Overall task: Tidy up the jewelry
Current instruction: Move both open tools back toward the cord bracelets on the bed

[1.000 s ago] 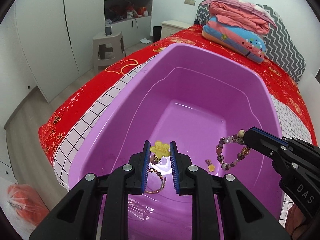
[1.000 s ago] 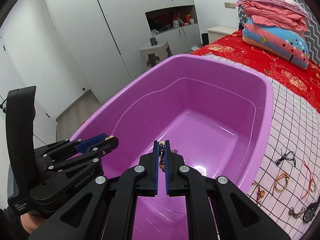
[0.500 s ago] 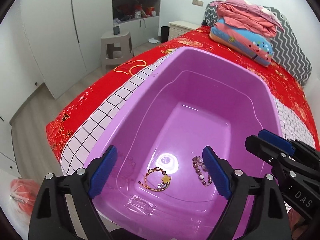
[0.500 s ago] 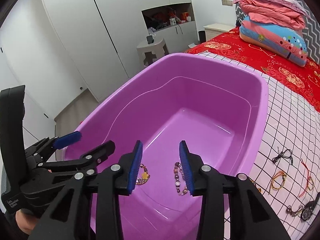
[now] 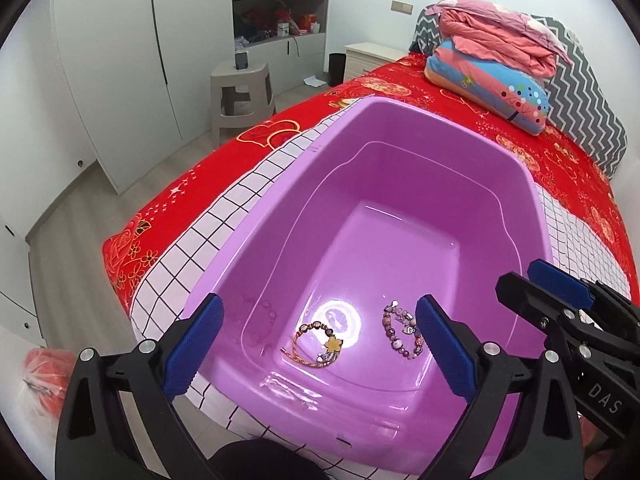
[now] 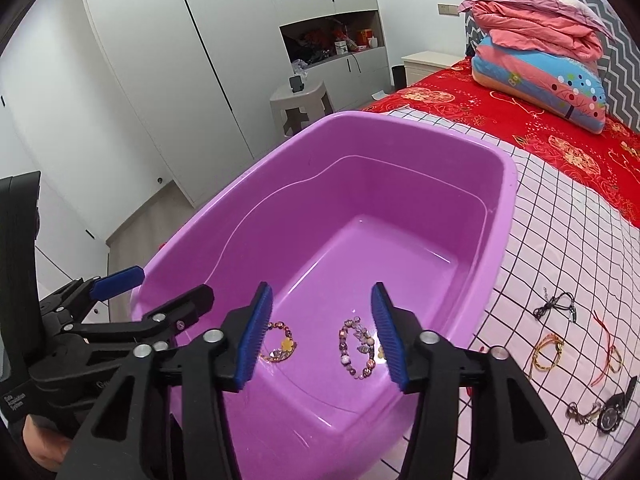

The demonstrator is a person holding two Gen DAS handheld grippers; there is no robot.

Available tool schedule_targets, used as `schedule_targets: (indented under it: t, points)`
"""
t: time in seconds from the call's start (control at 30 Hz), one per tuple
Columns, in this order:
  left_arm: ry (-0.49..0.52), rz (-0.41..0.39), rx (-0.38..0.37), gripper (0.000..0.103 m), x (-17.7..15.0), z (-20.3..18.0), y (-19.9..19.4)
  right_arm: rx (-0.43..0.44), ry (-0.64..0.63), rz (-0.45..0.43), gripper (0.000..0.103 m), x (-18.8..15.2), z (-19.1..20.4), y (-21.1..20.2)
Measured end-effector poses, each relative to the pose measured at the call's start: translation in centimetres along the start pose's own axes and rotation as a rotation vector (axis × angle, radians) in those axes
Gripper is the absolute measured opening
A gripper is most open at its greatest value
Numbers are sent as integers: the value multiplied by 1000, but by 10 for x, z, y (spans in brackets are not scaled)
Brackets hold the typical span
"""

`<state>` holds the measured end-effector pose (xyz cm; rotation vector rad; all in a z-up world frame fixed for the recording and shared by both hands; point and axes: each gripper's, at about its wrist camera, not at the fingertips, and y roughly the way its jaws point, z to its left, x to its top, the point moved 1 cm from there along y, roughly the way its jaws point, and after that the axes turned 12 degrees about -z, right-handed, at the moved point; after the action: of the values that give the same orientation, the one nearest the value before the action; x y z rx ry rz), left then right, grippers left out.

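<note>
A purple plastic tub (image 5: 400, 120) stands on the bed. On its floor lie a gold chain bracelet with a yellow flower (image 5: 320, 346) and a purple beaded bracelet (image 5: 402, 334), side by side and apart. My left gripper (image 5: 318, 308) hangs above the tub's near end, jaws opening wide, nothing between them. In the right wrist view the flower bracelet (image 6: 280, 346) and the beaded bracelet (image 6: 356, 350) lie below my right gripper (image 6: 322, 292), whose jaws are opening and hold nothing. Each gripper shows at the edge of the other's view.
Loose jewelry lies on the checked sheet right of the tub (image 6: 508, 184): a black cord (image 6: 556, 304), gold and red bracelets (image 6: 548, 352), a watch (image 6: 612, 412). Folded blankets (image 5: 492, 56) are stacked at the bed's head. A grey stool (image 5: 240, 88) stands on the floor.
Both grippers went from shut to open. The flower bracelet left the left jaws and the beaded bracelet left the right jaws; both now lie on the tub floor. The left gripper rose slightly.
</note>
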<state>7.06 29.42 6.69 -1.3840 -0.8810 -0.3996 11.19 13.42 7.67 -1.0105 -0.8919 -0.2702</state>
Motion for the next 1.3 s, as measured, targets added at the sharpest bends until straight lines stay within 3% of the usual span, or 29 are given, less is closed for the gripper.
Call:
schedule_targets:
  t: [0.43, 0.83, 1.3]
  points:
    - [42, -13, -4, 96, -11, -29, -31, -82, 19, -45, 59, -32, -31, -58]
    - [124, -38, -117, 96, -29, -95, -64, -166, 105, -115, 59, -67, -72, -126]
    - [201, -8, -227, 96, -73, -173, -68, -303, 236, -133, 59, -149, -138, -193]
